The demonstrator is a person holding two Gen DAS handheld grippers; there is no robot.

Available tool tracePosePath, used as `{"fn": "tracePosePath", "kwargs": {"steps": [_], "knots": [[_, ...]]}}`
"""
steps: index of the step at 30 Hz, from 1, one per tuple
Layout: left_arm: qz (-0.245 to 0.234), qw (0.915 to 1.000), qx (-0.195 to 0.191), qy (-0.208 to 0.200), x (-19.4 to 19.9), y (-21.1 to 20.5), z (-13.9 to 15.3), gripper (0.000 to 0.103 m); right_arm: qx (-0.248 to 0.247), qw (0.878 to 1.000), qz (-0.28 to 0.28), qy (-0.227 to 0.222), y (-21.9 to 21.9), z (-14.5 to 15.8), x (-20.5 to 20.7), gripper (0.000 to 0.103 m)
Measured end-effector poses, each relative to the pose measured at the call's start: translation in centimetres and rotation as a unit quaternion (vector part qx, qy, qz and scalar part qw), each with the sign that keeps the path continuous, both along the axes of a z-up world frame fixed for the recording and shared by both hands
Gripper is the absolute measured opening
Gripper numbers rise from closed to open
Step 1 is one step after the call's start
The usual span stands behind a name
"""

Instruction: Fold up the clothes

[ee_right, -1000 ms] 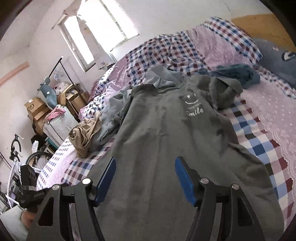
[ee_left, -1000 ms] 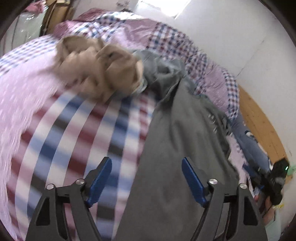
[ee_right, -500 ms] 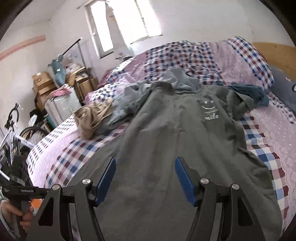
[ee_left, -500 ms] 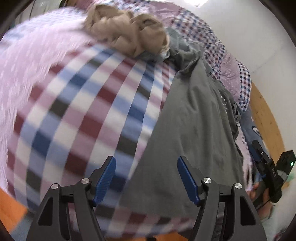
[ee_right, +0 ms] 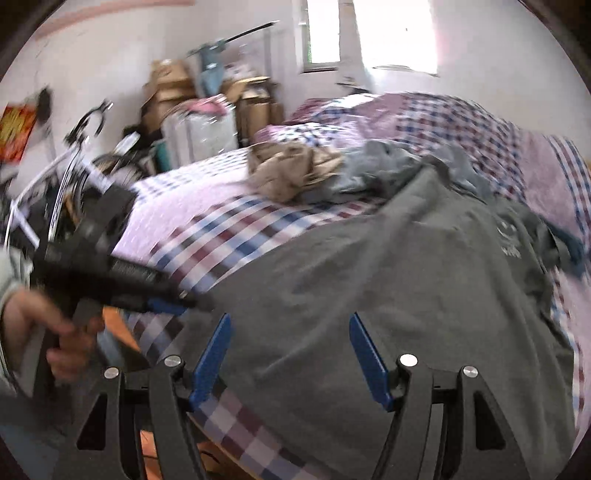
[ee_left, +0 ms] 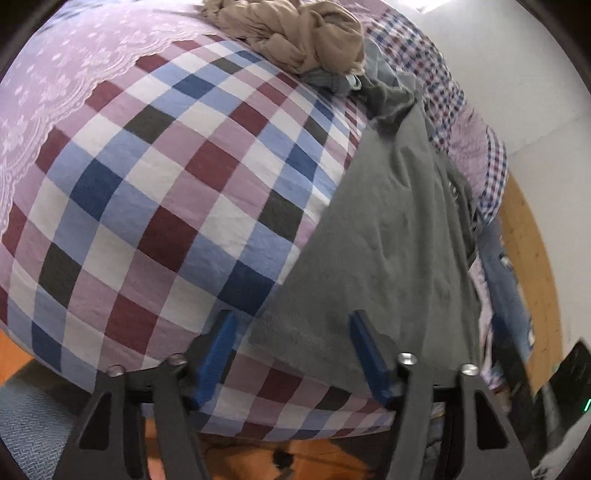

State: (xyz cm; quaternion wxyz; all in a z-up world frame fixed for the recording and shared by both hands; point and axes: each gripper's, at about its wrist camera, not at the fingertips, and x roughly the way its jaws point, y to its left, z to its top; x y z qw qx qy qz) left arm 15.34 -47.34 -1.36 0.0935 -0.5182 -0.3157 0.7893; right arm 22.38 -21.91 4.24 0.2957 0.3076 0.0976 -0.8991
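Lying between both pairs of fingers, one grey shirt (ee_left: pixel 391 229) covered the checked bedspread (ee_left: pixel 155 192); the left gripper (ee_left: pixel 291 354) was closing, pads not pressing; the right gripper (ee_right: pixel 290 356) gaped, released; one tan garment (ee_left: pixel 295 33) lay beyond.

Left tongs (ee_left: pixel 291 354) closing over grey shirt (ee_left: pixel 388 240) hem corner, checked bedspread (ee_left: pixel 166 192)

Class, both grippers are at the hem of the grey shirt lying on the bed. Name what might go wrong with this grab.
1. The left gripper, jaws closing, straddles the grey shirt corner and the checked sheet; it may pinch both.
2. The beige garment lies against the shirt's far sleeve and could drag along.
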Motion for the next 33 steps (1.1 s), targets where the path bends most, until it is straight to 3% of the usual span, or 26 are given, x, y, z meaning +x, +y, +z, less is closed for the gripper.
{"fn": "tracePosePath", "kwargs": {"steps": [1, 3, 5, 11, 16, 21, 24, 25, 26, 28, 30, 32, 33], "knots": [[0.002, 0.9999, 0.01, -0.001, -0.1, -0.1, -0.1, 0.038, 0.009, 1.0, 0.008, 0.003, -0.5, -0.3, 0.3, 0.07], [0.005, 0.9996, 0.029, -0.002, -0.2, -0.3, -0.3, 0.033, 0.032, 0.999, 0.02, 0.012, -1.5, -1.0, 0.8, 0.07], [0.007, 0.9987, 0.051, 0.0, -0.1, -0.6, -0.4, 0.01, 0.054, 0.998, 0.032, 0.024, -2.4, -1.7, 1.2, 0.07], [0.008, 0.9907, 0.132, 0.032, 0.2, -1.5, 0.5, 0.009, 0.113, 0.989, 0.069, 0.072, -5.4, -3.2, 2.6, 0.07], [-0.008, 0.9815, 0.188, 0.036, -0.4, -1.3, 0.4, 0.009, 0.17, 0.974, 0.09, 0.123, -8.2, -5.2, 3.3, 0.07], [-0.023, 0.9743, 0.222, 0.035, -0.7, -0.7, 0.4, 0.009, 0.208, 0.963, 0.084, 0.147, -9.6, -6.9, 2.8, 0.068], [-0.028, 0.9708, 0.236, 0.034, -0.7, -0.6, 0.3, 0.009, 0.221, 0.962, 0.071, 0.145, -10.1, -7.4, 1.9, 0.058], [-0.029, 0.9696, 0.241, 0.034, -0.7, -0.6, 0.2, 0.009, 0.228, 0.961, 0.065, 0.144, -10.3, -7.6, 1.6, 0.042], [-0.03, 0.9689, 0.244, 0.032, -0.8, -0.7, 0.2, 0.009, 0.235, 0.959, 0.06, 0.144, -10.5, -7.8, 1.3, 0.025], [-0.028, 0.9681, 0.247, 0.027, -0.7, -0.9, 0.0, 0.015, 0.236, 0.959, 0.056, 0.145, -10.7, -7.8, 0.9, 0.004], [-0.019, 0.9697, 0.242, 0.024, -0.5, -1.3, -0.2, 0.025, 0.229, 0.96, 0.056, 0.149, -10.6, -7.5, 1.1, 0.003], [-0.005, 0.9732, 0.229, 0.022, -0.3, -1.8, -0.3, 0.051, 0.223, 0.96, 0.063, 0.159, -10.7, -6.9, 1.6, 0.002], [0.001, 0.9748, 0.222, 0.02, -0.2, -2.0, -0.4, 0.055, 0.22, 0.959, 0.066, 0.166, -10.7, -6.6, 1.9, 0.002]]}}
